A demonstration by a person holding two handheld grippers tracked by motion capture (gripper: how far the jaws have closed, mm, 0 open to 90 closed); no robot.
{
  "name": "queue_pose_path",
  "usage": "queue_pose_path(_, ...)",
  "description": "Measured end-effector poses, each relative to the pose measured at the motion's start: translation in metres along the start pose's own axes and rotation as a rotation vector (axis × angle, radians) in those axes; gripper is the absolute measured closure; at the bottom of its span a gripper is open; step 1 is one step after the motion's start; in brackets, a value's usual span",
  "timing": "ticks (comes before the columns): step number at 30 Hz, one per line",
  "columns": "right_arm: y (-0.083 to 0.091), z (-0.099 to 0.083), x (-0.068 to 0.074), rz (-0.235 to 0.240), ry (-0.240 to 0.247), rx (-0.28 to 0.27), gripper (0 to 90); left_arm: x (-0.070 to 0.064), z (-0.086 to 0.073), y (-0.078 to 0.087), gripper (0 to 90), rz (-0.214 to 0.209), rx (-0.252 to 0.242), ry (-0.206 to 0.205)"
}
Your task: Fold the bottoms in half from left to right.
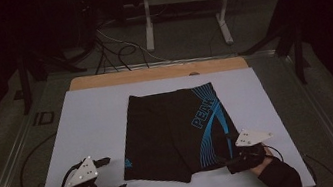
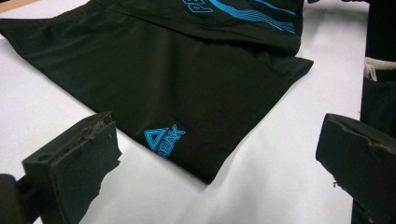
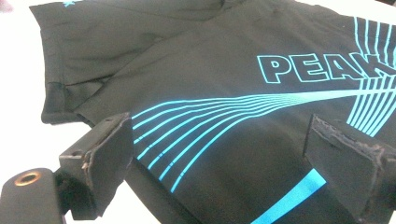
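Observation:
A pair of black shorts (image 1: 171, 133) with blue lines and the word PEAK lies flat on the white sheet (image 1: 90, 120), waistband at the far side. My left gripper (image 1: 113, 174) stands open on the sheet just left of the left leg's hem. In the left gripper view, that gripper (image 2: 218, 135) frames the hem corner of the shorts (image 2: 163, 70) with its small blue logo, not touching it. My right gripper (image 1: 225, 151) is open at the right leg's hem. In the right gripper view, the right gripper (image 3: 219, 140) has the striped cloth of the shorts (image 3: 210, 56) lying between its jaws.
The sheet covers a wooden table (image 1: 151, 73) whose far edge shows. Beyond it on the floor are a white stand's legs (image 1: 180, 0) and loose cables (image 1: 112, 51). Bare sheet lies on both sides of the shorts.

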State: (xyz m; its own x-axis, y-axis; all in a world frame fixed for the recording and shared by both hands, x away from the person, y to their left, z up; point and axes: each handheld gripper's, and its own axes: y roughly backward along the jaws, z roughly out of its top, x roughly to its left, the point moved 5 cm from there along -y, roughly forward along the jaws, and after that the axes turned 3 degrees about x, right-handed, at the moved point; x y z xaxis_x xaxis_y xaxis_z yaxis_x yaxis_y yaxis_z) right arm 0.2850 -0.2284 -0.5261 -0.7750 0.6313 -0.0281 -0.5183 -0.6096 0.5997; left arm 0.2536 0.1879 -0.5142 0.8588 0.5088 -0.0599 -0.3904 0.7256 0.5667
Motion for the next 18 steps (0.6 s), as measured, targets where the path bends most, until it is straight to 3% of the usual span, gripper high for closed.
queue_pose_path(8, 0.0008, 0.0002, 0.0, -0.009, 0.002, -0.009, 8.9, -0.0003, 0.0007, -0.0004, 0.1, -0.008, -0.006, -0.004)
queue_pose_path(18, 0.0, 0.0004, 0.0015, 0.013, -0.011, 0.003, 9.0, -0.0022, 0.0022, -0.0007, 0.1, -0.021, -0.007, -0.012)
